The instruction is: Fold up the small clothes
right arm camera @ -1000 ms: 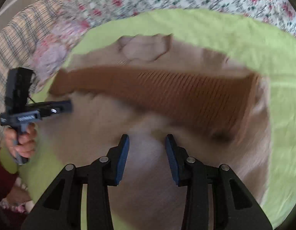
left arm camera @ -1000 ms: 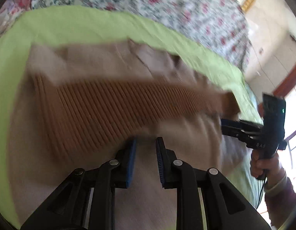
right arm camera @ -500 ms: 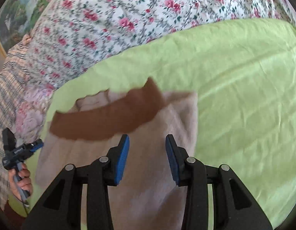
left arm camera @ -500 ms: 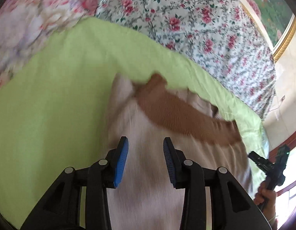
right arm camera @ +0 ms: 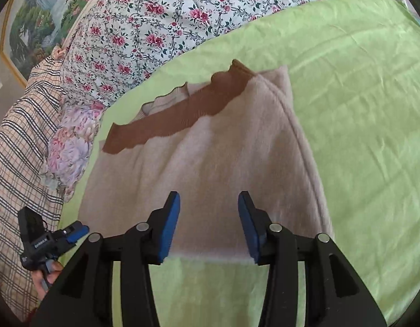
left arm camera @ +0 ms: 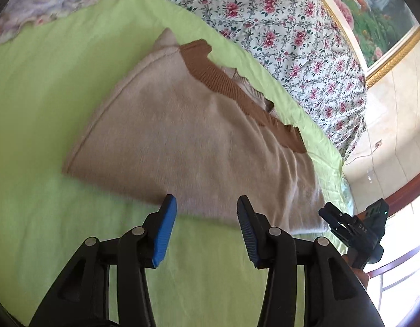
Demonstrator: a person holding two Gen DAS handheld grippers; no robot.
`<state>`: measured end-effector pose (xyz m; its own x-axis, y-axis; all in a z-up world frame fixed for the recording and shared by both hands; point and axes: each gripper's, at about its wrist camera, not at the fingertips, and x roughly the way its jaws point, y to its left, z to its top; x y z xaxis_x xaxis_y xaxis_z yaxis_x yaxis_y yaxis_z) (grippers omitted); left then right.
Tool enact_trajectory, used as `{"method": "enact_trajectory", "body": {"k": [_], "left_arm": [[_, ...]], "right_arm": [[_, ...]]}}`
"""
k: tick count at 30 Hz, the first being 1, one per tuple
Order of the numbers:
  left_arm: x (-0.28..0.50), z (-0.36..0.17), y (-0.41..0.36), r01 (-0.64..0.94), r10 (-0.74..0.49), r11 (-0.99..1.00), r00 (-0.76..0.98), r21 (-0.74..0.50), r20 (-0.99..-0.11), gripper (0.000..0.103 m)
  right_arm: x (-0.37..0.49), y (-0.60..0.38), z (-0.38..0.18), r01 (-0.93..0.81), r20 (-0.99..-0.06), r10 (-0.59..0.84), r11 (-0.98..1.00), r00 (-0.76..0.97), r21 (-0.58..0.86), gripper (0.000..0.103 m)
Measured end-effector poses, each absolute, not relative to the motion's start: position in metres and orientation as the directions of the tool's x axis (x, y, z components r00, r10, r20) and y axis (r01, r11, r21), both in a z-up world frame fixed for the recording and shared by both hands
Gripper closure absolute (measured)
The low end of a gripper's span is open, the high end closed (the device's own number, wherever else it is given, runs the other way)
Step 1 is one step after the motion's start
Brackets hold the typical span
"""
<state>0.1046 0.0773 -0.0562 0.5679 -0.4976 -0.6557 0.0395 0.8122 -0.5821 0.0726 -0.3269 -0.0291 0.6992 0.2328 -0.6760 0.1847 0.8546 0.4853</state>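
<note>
Green sheet on bed: beige sweater lies folded ahead of both claws, released since a second ago. Left claw and right claw empty, jaws opening. Fold apparently complete.

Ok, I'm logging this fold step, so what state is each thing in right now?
beige sweater: folded, lying flat on the green sheet, brown ribbed hem on top at the far edge.
left gripper: jaws opening, nothing between them.
right gripper: jaws opening, nothing gripped, over the sweater's near edge.
</note>
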Motion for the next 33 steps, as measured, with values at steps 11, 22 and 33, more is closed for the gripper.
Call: {"method": "enact_trajectory", "body": {"k": [11,22,33], "left_arm": [[0.102,-0.075,0.078,-0.048,-0.47,0.804,0.56,-0.593,-0.682,0.046],[0.153,-0.077,0.102,-0.17,-0.36,0.783,0.66,-0.598,-0.659,0.045],[0.169,-0.008,0.027,0.042,-0.327,0.891,0.751,-0.452,-0.574,0.097]], "right_arm": [[0.057,-0.309,-0.034,0.174,-0.672,0.262,0.844,0.692,0.508,0.053],[0.079,-0.315,-0.036,0.151,-0.658,0.294,0.834,0.693,0.531,0.053],[0.135,-0.357,-0.021,0.102,-0.619,0.367,0.801,0.694,0.59,0.053]]}}
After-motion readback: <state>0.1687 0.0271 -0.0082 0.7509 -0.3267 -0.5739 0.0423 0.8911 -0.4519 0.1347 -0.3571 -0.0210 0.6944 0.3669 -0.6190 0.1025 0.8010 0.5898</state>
